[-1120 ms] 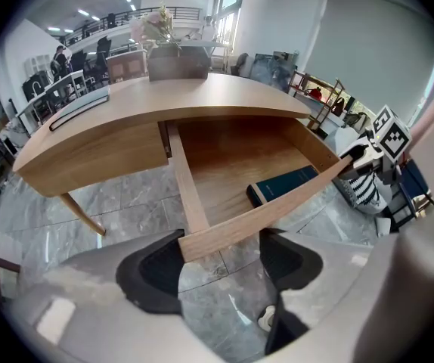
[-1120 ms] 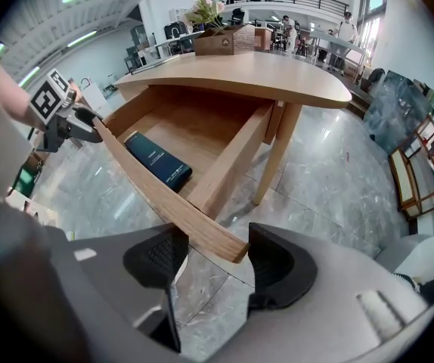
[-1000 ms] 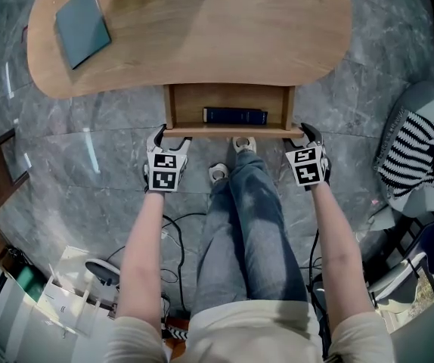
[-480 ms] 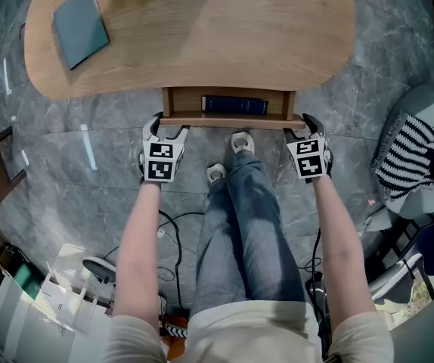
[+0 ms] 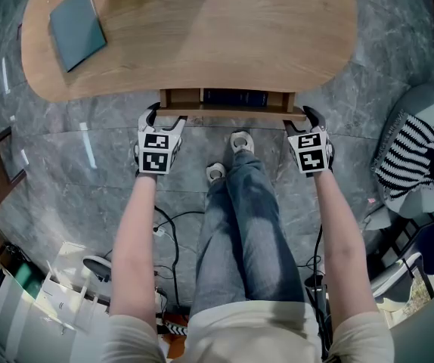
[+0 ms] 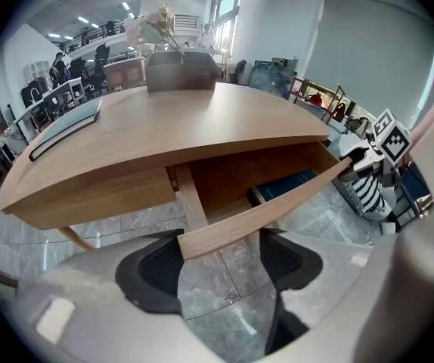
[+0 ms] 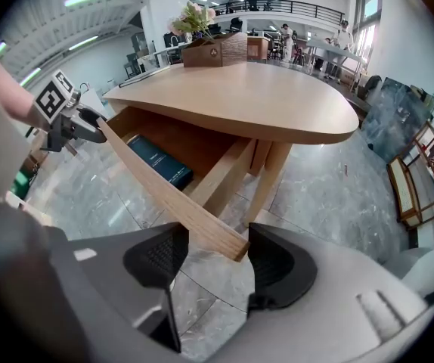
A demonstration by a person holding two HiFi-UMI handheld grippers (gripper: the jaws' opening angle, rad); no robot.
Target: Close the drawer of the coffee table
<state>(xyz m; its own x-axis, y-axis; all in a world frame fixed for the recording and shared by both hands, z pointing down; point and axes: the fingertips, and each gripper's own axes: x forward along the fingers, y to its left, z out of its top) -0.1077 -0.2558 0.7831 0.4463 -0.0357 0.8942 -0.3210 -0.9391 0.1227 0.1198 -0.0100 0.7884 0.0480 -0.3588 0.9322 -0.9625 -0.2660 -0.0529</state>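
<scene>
The wooden coffee table [image 5: 202,29] has its drawer [image 5: 228,113] out only a short way, with a dark blue book [image 5: 234,97] inside. My left gripper [image 5: 162,119] is at the left end of the drawer front and my right gripper [image 5: 306,118] at the right end. In the left gripper view, the left gripper [image 6: 221,267] is open, its jaws straddling the front panel's end [image 6: 194,240] with gaps to the pads. In the right gripper view, the right gripper [image 7: 215,262] is open the same way around the other end [image 7: 224,240].
A teal notebook [image 5: 78,27] lies on the tabletop's left. The person's legs and shoes [image 5: 236,146] stand between the grippers. A chair with striped cloth [image 5: 410,153] is at the right. Cables [image 5: 173,229] and bags [image 5: 58,301] are on the floor behind.
The drawer has slid further in under the tabletop, hiding most of the book. Both grippers have moved toward the table with the drawer front.
</scene>
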